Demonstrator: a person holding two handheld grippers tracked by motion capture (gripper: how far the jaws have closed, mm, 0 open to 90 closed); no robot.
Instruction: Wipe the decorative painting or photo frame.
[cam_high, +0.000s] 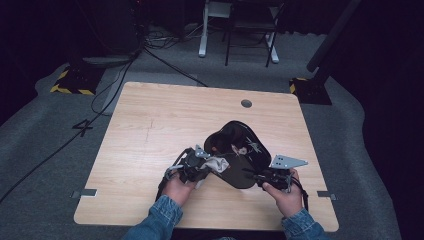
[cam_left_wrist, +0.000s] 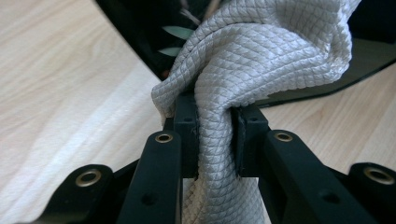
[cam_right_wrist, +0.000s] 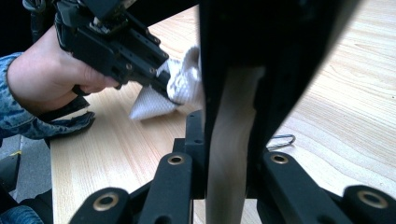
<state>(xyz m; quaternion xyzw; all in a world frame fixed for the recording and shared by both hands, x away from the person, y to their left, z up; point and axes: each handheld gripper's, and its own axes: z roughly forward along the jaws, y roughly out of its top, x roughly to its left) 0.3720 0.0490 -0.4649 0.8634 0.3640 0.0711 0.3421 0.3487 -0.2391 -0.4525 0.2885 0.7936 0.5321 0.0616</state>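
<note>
My left claw (cam_left_wrist: 215, 135) is closed nearly tight on a bunched pale grey quilted cloth (cam_left_wrist: 261, 56), pressing it against the black glossy tray with a leaf pattern (cam_high: 235, 145). My right claw (cam_right_wrist: 224, 154) is clamped on that tray's near right rim, its jaws pinching the thin edge. The tray is tilted up at the near middle of the light wooden table (cam_high: 160, 120), the cloth at its left edge.
</note>
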